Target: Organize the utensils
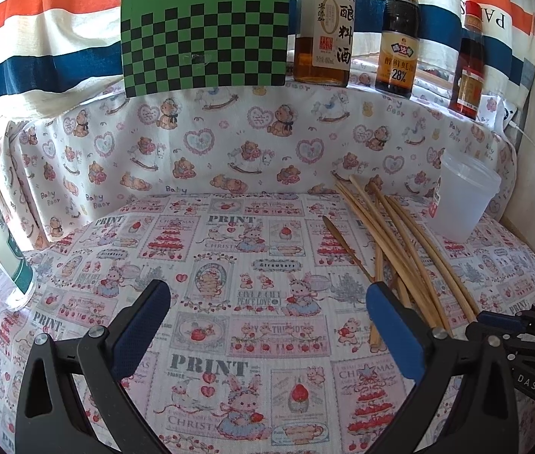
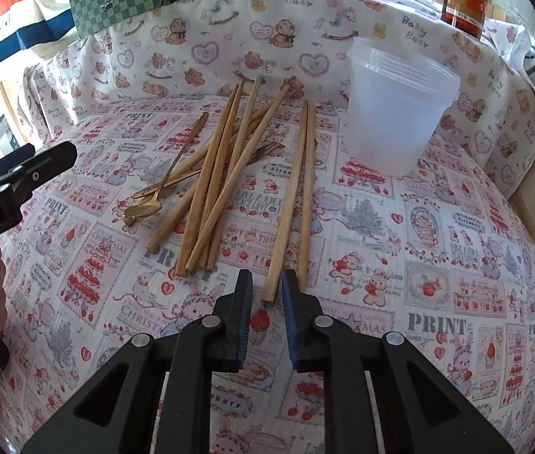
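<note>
R gripper (image 2: 266, 295) is nearest: jaws narrowly apart, empty, straddling the near end of a chopstick pair (image 2: 297, 196) whose long axis runs away toward the cup (image 2: 396, 113). L gripper (image 1: 267, 310) hangs wide open, w/ the main pile off to its right on the counter (image 2: 456, 265).

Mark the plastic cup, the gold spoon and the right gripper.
plastic cup (image 2: 396, 113), right wrist view, side wall.
gold spoon (image 2: 142, 210), right wrist view, bowl.
right gripper (image 2: 267, 299), right wrist view, midway between fingertips.

Both views are bright with daylight; it seems to come from the back and left side, where the edge is overexposed. Shadows on the printed tablecloth (image 2: 437, 227) are soft. Fisheye distortion bends the edges strongly, corners are dark, center is sharp.
</note>
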A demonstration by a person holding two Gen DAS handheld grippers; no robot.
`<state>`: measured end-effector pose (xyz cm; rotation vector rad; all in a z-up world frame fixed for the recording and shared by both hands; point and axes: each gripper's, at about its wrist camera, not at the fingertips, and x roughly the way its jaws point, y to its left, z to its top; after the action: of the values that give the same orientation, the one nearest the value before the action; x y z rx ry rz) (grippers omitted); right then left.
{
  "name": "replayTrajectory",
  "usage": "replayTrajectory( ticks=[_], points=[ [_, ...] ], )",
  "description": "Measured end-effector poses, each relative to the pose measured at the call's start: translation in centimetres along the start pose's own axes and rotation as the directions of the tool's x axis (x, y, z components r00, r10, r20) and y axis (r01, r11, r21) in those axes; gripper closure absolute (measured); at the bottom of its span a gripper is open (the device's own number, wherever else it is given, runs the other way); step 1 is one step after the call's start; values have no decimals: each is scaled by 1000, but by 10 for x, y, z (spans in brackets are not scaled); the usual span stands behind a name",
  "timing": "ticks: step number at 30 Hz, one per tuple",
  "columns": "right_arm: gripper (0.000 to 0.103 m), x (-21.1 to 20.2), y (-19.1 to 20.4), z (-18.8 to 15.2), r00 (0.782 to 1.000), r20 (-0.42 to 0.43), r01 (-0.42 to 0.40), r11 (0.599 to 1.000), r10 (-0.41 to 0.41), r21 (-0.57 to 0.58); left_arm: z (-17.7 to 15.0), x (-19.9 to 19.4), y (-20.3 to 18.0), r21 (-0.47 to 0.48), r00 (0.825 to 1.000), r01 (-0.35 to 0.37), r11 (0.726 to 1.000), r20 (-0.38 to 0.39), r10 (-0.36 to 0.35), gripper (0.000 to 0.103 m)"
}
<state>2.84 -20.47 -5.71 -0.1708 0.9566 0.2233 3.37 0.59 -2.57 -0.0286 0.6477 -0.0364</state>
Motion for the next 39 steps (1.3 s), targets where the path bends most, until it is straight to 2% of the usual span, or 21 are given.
replayTrajectory(
  ticks=[1,4,7,9,11,13,15,16,17,22,24,26,27,29,33,36,37,38,39],
  points=[
    [92,-1,1,0,1000,6,15,1000,-15,-8,0,0,0,1,1000,0,1000,-1,0,0],
    [95,-2,1,1,999,14,36,999,-36,-12,-1,0,-1,3,1000,9,1000,-2,-9,0],
    [95,-9,-10,5,998,45,-45,998,43,47,-1,-2,-2,4,999,54,999,-1,-54,0],
    [95,-19,-18,8,994,104,-42,996,33,84,-1,-6,-5,8,996,92,996,5,-92,4],
    [95,-36,-24,10,980,201,-26,994,3,110,0,-12,-9,18,991,130,991,10,-130,13],
    [95,-54,-30,10,956,294,-17,992,-21,126,1,-15,-17,20,986,169,985,-12,-168,28],
    [95,-69,-37,11,932,361,-27,990,-25,139,1,-18,-27,38,971,235,971,-55,-232,48],
    [95,-75,-42,11,922,387,-44,987,-19,154,0,-20,-35,63,964,260,963,-79,-255,68],
    [95,-79,-47,12,916,402,-59,984,-15,170,0,-21,-43,93,963,258,962,-106,-248,78],
    [95,-84,-70,16,908,419,-107,965,-3,238,-5,-31,-77,202,964,240,949,-165,-209,79],
    [95,-83,-75,18,909,416,-113,962,0,247,-11,-35,-92,311,973,202,929,-172,-154,76],
    [95,-83,-79,16,911,413,-114,958,-5,263,-17,-28,-100,375,971,173,911,-219,-95,56],
    [95,-83,-80,17,912,410,-117,957,-2,264,-19,-23,-100,367,966,172,914,-244,-83,54],
    [95,-82,-81,17,914,405,-117,958,1,261,-24,-13,-100,367,964,154,917,-259,-58,54],
    [95,-83,-81,17,913,409,-122,958,6,259,-30,-7,-118,491,981,109,864,-193,-14,54],
    [95,-84,-84,17,910,414,-129,955,7,268,-29,5,-125,525,979,92,846,-204,20,54],
    [95,-84,-86,18,910,414,-134,952,9,274,-28,10,-125,522,973,118,844,-230,7,59],
    [95,-85,-88,18,910,415,-141,950,13,280,-28,14,-126,519,968,141,843,-252,-7,70],
    [95,-86,-90,18,908,419,-150,946,18,286,-27,16,-125,510,963,162,845,-268,-23,72]
  ],
)
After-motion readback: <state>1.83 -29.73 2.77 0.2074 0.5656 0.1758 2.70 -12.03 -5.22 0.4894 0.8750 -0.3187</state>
